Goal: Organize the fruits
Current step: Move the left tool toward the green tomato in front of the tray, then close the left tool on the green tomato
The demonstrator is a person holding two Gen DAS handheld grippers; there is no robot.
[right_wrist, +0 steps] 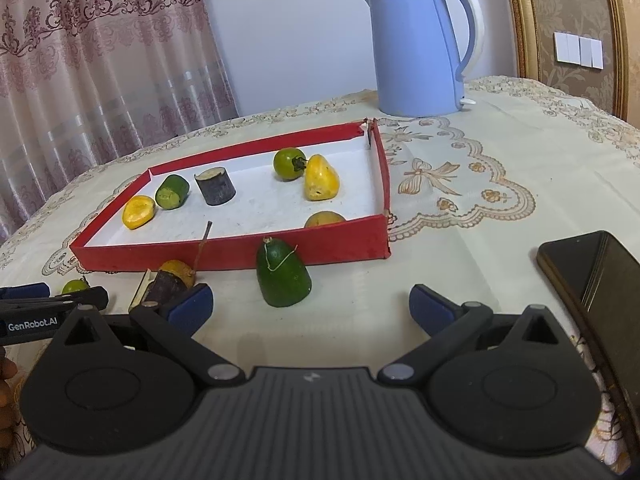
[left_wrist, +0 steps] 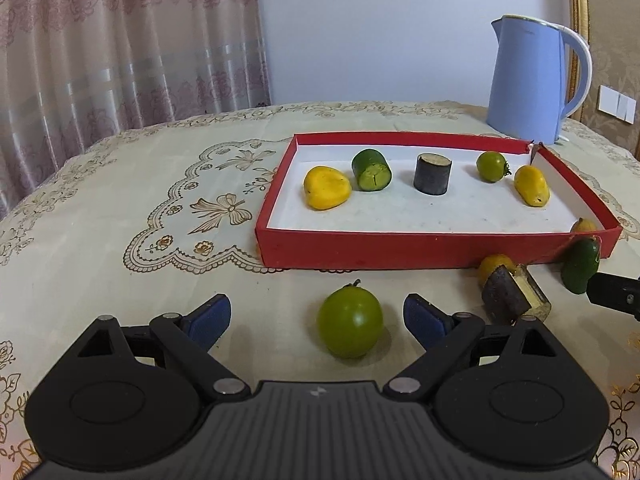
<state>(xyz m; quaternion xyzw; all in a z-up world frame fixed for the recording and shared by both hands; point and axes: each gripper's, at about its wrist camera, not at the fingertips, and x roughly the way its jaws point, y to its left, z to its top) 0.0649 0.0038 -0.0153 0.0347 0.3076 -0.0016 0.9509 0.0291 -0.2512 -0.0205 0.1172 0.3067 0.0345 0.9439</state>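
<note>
Desk (left_wrist: 100, 220) first: it carries a cream embroidered cloth, with a blue kettle (left_wrist: 528, 80) standing at the back, clear of the work, and a dark phone (right_wrist: 596, 280) lying off to my right. Nearer in sits the red tray (left_wrist: 400, 248), which I take to be the collecting place, since a yellow mango (left_wrist: 326, 188), a cut cucumber piece (left_wrist: 371, 170), a dark cylinder piece (left_wrist: 433, 174), a small green tomato (left_wrist: 491, 166) and a second yellow mango (left_wrist: 531, 186) already lie spaced in a row inside it. Loose pieces wait on the cloth in front of its near wall: a green mango (right_wrist: 283, 276), a dark wedge (left_wrist: 514, 294) against an orange fruit (left_wrist: 496, 266), and the green tomato (left_wrist: 350, 322) nearest me. My left gripper (left_wrist: 317, 318) is lined up on that tomato, its fingers spread wide to either side, touching nothing, so I judge this the approach before closing. My right gripper (right_wrist: 311, 306) hangs just short of the green mango, its fingers equally wide and empty.
</note>
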